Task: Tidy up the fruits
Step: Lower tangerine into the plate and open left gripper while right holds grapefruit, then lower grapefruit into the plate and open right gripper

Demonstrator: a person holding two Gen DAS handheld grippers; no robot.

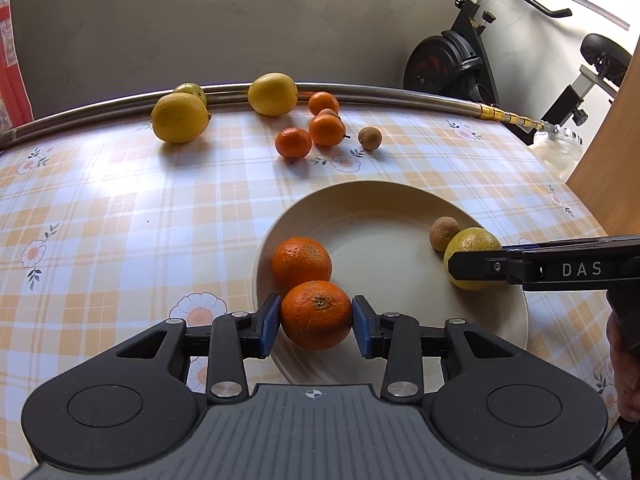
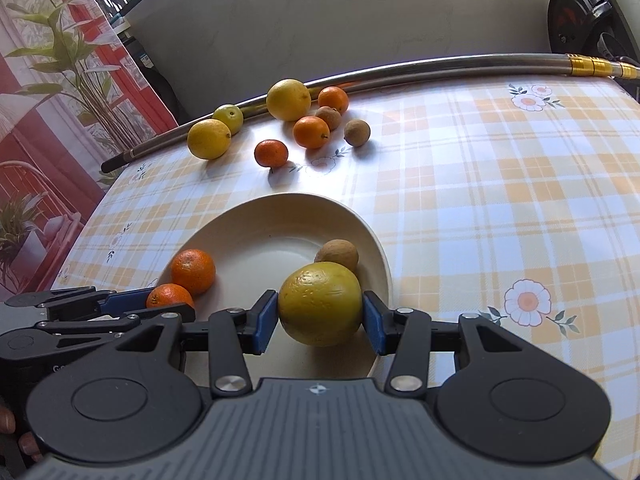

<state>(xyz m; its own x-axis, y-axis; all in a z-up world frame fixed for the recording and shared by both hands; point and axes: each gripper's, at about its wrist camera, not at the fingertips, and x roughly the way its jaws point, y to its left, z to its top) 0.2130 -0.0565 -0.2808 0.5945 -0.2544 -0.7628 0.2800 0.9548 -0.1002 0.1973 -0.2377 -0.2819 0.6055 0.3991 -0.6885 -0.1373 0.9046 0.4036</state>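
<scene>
Plate (image 1: 516, 320): orange (image 1: 316, 314) clamped by left gripper (image 1: 315, 326), lemon (image 2: 320, 304) by right gripper (image 2: 320, 320) (both at near rim).

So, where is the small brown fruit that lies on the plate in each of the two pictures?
Left wrist view: the small brown fruit lies at the plate's right side, touching the yellow fruit that the right gripper holds.
Right wrist view: the same fruit is near the centre, just behind the yellow fruit.
Shared landmark: the plate, with two oranges at its other side.
</scene>
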